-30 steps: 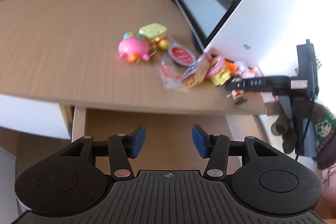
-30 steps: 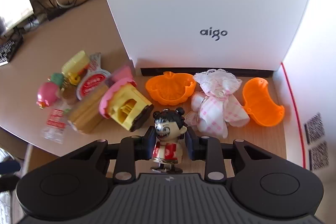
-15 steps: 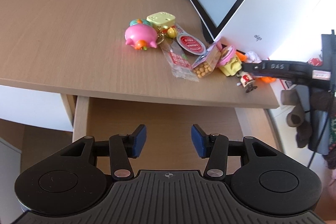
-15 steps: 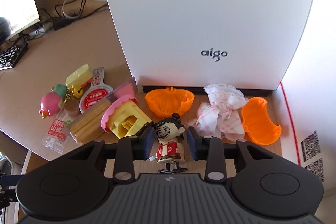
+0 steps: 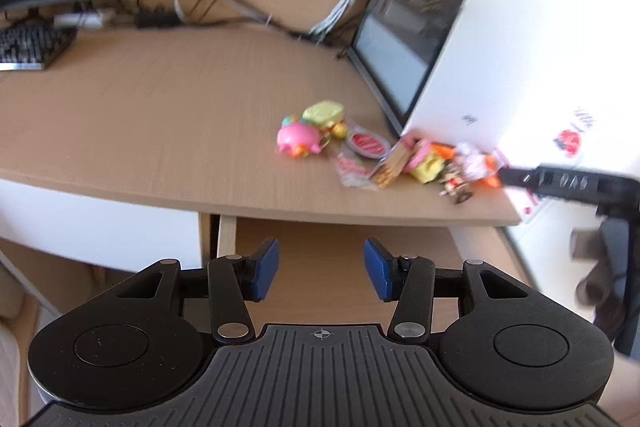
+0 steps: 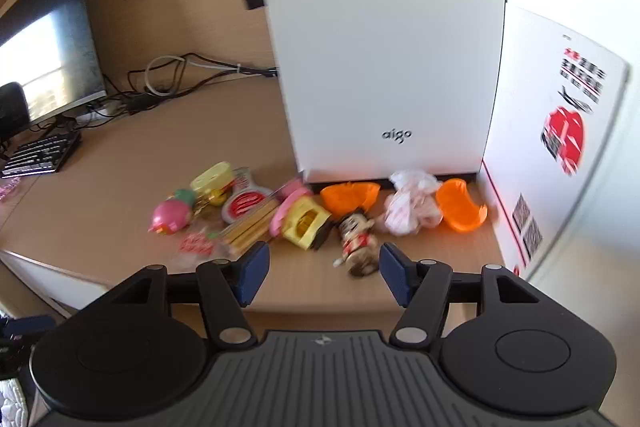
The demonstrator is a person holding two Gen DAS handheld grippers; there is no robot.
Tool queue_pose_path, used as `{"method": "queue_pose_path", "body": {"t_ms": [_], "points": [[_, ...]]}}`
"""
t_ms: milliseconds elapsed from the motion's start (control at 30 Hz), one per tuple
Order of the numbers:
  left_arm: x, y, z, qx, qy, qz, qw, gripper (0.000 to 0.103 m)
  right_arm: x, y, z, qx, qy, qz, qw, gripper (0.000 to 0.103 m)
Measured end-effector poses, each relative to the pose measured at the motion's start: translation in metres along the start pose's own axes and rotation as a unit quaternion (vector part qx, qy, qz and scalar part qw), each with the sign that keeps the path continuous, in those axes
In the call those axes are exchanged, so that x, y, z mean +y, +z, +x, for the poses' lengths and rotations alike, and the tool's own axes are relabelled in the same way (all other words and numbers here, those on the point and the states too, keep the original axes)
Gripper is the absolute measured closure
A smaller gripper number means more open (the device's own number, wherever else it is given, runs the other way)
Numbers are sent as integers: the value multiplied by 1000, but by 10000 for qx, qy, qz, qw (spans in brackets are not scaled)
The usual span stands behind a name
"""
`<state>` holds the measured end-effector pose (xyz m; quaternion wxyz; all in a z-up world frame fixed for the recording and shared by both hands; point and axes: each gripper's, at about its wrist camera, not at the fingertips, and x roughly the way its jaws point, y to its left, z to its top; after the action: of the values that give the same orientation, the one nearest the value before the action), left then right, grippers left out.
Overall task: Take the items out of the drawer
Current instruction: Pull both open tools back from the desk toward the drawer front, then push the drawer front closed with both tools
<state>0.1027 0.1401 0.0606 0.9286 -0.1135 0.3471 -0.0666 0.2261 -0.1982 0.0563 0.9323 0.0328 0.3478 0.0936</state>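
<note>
Right claw (image 6: 320,273) jaws opening, pads clear of doll figurine (image 6: 356,239); a second ago clamped on it. Figurine now tilted on surface (image 6: 100,163). Left claw (image 5: 320,269) released, empty, over open drawer (image 5: 340,247).

The tabletop (image 6: 120,187) looks like pale wood-grain laminate, smooth and matt; the drawer (image 5: 320,247) beneath shows the same light wood. The white computer case (image 6: 380,47) has a smooth satin face. The pink pig toy (image 5: 300,141) and both orange pumpkin halves (image 6: 460,207) look like glossy plastic. The doll figure (image 6: 356,235) seems painted plastic, blurred. A bundle of white and pink cloth (image 6: 412,207) looks soft, lacy. Each hand-held gripper (image 5: 320,267) (image 6: 320,271) is matt black plastic with ribbed top, metal pivot pins and blue rubbery pads (image 5: 268,267).
</note>
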Motion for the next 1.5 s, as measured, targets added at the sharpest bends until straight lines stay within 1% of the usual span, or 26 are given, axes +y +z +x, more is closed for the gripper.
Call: {"method": "queue_pose_path", "body": {"t_ms": [67, 100, 167, 267, 367, 400, 467, 533, 567, 600, 667, 700, 767, 833, 867, 900, 933, 1000, 1067, 1133, 1233, 1433, 1500], "points": [[-5, -12, -14, -139, -8, 116, 9998, 52, 16, -18, -20, -159, -31, -32, 9999, 32], [-7, -20, -20, -146, -25, 113, 9998, 52, 23, -30, -31, -259, -44, -46, 9996, 29], [-10, -37, -28, -102, -88, 51, 9999, 52, 36, -55, -53, -402, -81, -70, 9991, 21], [-20, -67, -40, -54, -67, 100, 9999, 52, 49, -92, -80, -379, -128, -240, 9989, 16], [-34, -102, -54, -57, 100, 150, 9998, 52, 48, -123, -100, -264, -87, -328, 9991, 15], [-40, -113, -56, -31, 152, 192, 9997, 52, 46, -134, -108, -285, -92, -316, 9991, 15], [-53, -133, -56, -25, 229, 301, 9993, 52, 38, -158, -122, -455, -201, -236, 9985, 15], [-68, -155, -52, -173, 465, 449, 9978, 52, 28, -185, -132, -752, -341, -73, 9966, 15], [-75, -166, -48, -234, 583, 486, 9968, 52, 22, -199, -134, -826, -367, 5, 9959, 15], [-82, -177, -43, -317, 627, 561, 9960, 51, 16, -211, -133, -763, -349, 20, 9965, 15], [-94, -194, -31, -469, 792, 841, 9922, 51, 8, -236, -123, -422, -272, -90, 9987, 15], [-97, -201, -25, -531, 868, 951, 9903, 51, 5, -248, -117, -344, -276, -175, 9989, 15], [-100, -210, -13, -597, 965, 1013, 9884, 51, 4, -267, -101, -315, -466, -476, 9973, 15], [-97, -216, -3, -758, 992, 929, 9878, 51, 6, -283, -82, -435, -776, -747, 9932, 15], [-97, -219, 1, -840, 1046, 955, 9864, 51, 8, -287, -73, -469, -935, -848, 9909, 17], [-96, -222, 5, -841, 1110, 963, 9856, 50, 9, -290, -65, -535, -1044, -908, 9889, 18], [-95, -227, 8, -903, 1131, 957, 9848, 50, 8, -294, -58, -618, -1098, -929, 9877, 18], [-95, -234, 13, -1001, 1274, 1087, 9808, 50, 5, -297, -49, -709, -1111, -875, 9874, 17], [-88, -234, 17, -1085, 1280, 998, 9808, 49, 1, -295, -44, -683, -902, -677, 9913, 17], [-83, -229, 22, -1148, 1233, 925, 9814, 50, -1, -293, -37, -679, -761, -475, 9936, 14], [-80, -218, 37, -1229, 1212, 1021, 9797, 50, -2, -286, -23, -715, -703, -374, 9943, 14], [-65, -187, 76, -1398, 1154, 1129, 9769, 50, 0, -256, 15, -859, -751, -396, 9927, 14], [-58, -175, 91, -1398, 1158, 1066, 9776, 50, 0, -243, 27, -951, -763, -357, 9919, 14]]}}
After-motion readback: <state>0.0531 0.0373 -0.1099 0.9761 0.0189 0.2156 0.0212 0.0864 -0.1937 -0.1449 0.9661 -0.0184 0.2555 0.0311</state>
